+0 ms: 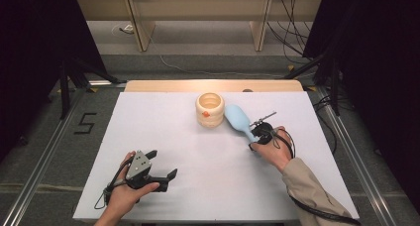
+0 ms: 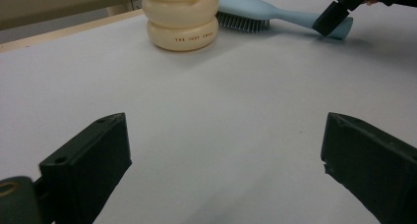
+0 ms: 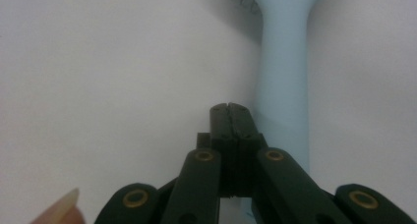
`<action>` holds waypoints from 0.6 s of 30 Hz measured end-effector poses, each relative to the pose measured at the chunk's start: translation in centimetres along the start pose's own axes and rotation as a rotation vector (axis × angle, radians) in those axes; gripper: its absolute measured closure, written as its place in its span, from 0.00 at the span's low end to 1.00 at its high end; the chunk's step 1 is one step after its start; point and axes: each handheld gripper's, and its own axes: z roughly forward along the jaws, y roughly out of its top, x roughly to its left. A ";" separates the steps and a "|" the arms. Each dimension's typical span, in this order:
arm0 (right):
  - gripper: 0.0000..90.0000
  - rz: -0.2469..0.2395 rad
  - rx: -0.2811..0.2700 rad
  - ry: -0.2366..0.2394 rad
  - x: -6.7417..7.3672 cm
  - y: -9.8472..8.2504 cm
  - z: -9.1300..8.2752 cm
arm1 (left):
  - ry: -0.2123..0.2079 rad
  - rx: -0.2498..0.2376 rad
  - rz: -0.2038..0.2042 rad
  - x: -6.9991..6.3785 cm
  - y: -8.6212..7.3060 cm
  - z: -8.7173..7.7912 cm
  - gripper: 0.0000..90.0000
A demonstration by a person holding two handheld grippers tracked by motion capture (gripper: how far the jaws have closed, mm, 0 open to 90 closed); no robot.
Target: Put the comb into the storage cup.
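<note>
While bristles face down, hairbrush handle points toward right tool.

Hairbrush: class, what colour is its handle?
Light blue; the hairbrush handle shows best in the right gripper view.

Pale blue hairbrush, cream ribbed pot
</note>
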 end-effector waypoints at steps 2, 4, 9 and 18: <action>1.00 0.005 0.001 -0.008 -0.2 -0.1 -0.1 | 0.001 0.000 0.000 0.0 0.0 0.0 0.05; 1.00 0.009 -0.003 -0.002 -0.4 -0.2 -0.2 | 0.000 0.000 0.002 0.0 0.0 0.0 0.05; 1.00 0.006 -0.001 -0.003 -0.3 -0.2 -0.1 | 0.001 -0.001 0.002 0.0 0.0 0.0 0.05; 0.98 -0.019 -0.037 0.061 -0.4 -0.4 -0.6 | 0.000 -0.001 0.002 0.0 0.0 0.0 0.05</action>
